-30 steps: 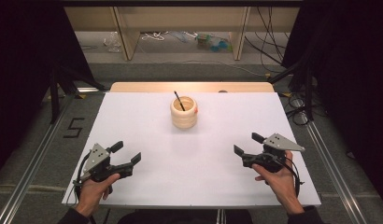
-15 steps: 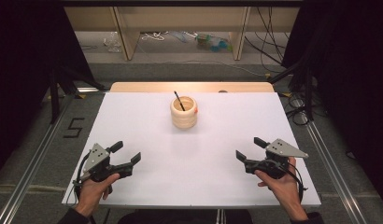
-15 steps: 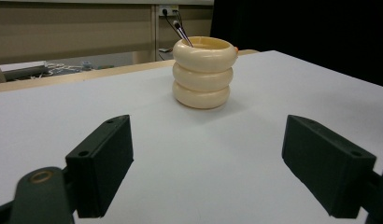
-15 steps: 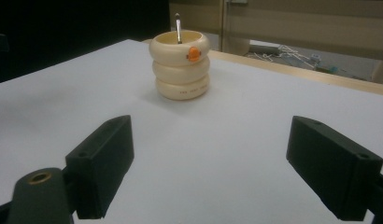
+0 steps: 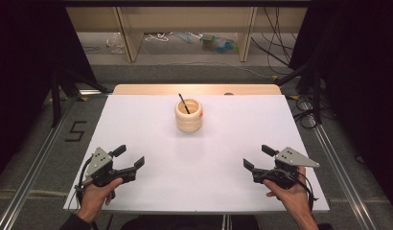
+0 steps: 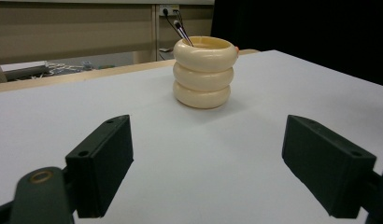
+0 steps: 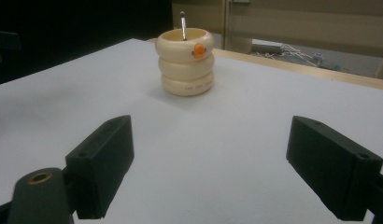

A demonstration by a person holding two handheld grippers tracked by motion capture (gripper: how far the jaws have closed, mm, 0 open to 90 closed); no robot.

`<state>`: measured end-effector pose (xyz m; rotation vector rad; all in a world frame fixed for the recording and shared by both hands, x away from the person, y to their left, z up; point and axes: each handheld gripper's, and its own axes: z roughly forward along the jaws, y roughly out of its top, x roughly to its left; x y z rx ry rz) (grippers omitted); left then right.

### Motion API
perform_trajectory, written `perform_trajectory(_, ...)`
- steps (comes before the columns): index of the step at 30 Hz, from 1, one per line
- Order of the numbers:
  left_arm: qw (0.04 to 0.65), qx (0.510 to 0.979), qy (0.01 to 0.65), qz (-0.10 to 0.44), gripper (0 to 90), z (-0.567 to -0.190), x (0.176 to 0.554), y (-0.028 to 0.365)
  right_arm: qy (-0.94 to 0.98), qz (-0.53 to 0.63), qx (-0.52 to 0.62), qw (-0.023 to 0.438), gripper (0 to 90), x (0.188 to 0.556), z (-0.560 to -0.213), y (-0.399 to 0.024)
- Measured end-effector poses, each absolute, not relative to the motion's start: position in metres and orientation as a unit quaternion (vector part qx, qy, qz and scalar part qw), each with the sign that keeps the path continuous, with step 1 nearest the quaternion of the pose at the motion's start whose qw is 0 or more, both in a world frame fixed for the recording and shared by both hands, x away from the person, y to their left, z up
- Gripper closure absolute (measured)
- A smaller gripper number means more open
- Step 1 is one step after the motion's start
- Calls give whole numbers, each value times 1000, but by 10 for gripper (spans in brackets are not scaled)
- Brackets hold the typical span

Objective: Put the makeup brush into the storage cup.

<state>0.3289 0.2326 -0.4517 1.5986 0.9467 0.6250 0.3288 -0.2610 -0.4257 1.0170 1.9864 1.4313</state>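
Observation:
A cream ringed pen holder [image 5: 188, 115] [image 6: 202, 72] [image 7: 186, 61] stands upright at the middle back of the white table [image 5: 194, 158], with an orange dot on its right side. A dark pen [image 5: 183, 102] [image 6: 182, 31] [image 7: 182, 24] leans inside it. My left gripper [image 5: 129, 162] [image 6: 208, 172] rests near the front left corner, open, nothing between its jaws. At the front right my right gripper [image 5: 255, 158] [image 7: 210, 172] is open and holds nothing. Both point toward the holder from well short of it.
A wooden strip [image 5: 194, 89] edges the table's far side. Metal rails [image 5: 338, 163] run along the floor left and right. Shelving with cables and clutter [image 5: 185, 40] stands behind. A floor mark "5" [image 5: 75, 130] lies at the left.
My right gripper has drawn back slightly toward the front edge. The left gripper and the holder have stayed put.

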Motion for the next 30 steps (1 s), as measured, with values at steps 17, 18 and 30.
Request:
perform_trajectory(17, 557, 677, 402, 262, 161, -452, 329, 232, 727, 523, 369, 248, 162, 328, -428, -262)
perform_trajectory(18, 557, 677, 402, 262, 160, -452, 329, 232, 728, 523, 369, 248, 162, 328, -428, -262)
perform_trajectory(30, 558, 676, 402, 263, 159, -452, 330, 232, 730, 520, 368, 247, 164, 328, -428, -261)
